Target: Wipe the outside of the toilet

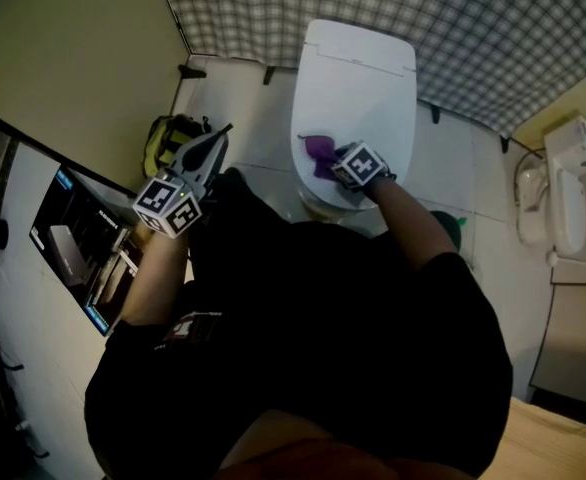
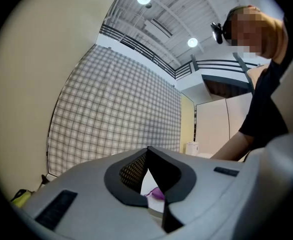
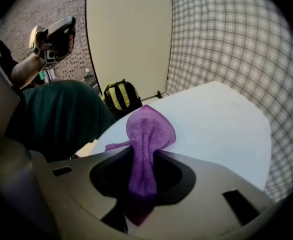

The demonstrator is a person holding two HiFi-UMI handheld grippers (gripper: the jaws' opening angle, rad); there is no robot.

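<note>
The right gripper (image 1: 339, 164) pinches the cloth (image 1: 320, 150), whose bunched end rests on the toilet (image 1: 358, 78) lid near its front edge. The lid's length runs straight ahead toward the toilet's back. The left gripper (image 1: 220, 134), jaws pressed together on nothing, hangs off the toilet's left side, farther away.

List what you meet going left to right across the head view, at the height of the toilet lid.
left gripper → purple cloth → right gripper, its jaws shut on that cloth → white wall fixture
</note>
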